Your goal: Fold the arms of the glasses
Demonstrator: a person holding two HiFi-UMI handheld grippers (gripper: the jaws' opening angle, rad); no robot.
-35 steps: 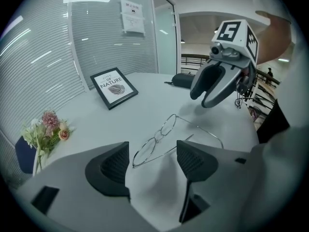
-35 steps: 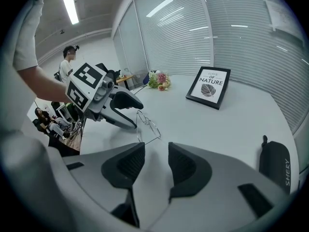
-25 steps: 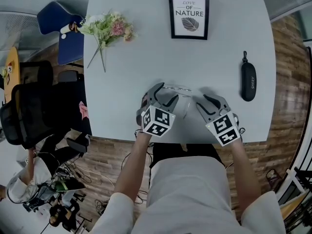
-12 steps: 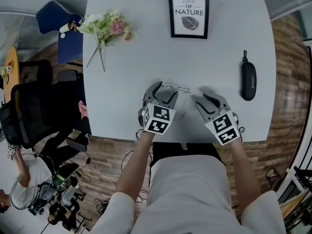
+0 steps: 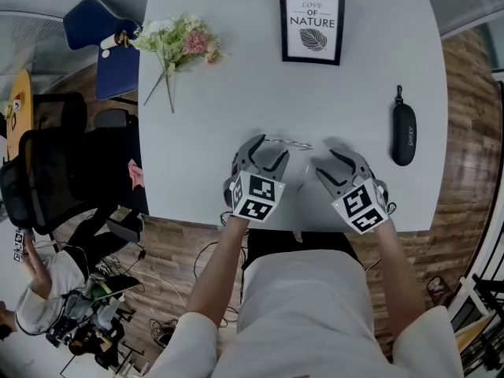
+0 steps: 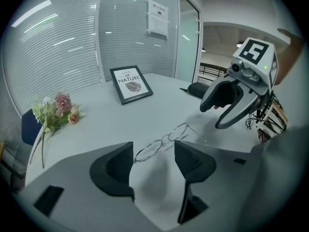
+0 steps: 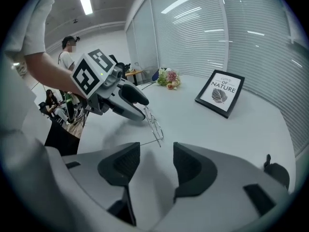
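We see bare table (image 5: 236, 109) between glasses (image 5: 288, 142) and frame (image 5: 313, 26), open for passing; flowers (image 5: 177, 44) far left, case (image 5: 403, 135) right, both well apart from glasses.

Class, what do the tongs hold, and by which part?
Nothing. Left tongs, just closing, and right tongs, just opening, are empty; the glasses lie on the table beyond their tips.

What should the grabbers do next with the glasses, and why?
Probably close the left gripper on the glasses to steady them. The glasses lie on the table, one arm sticking out toward the right gripper. The left jaws have just been closing, the frame's end at their tips, not gripped; the right jaws have just been opening, nothing between them.
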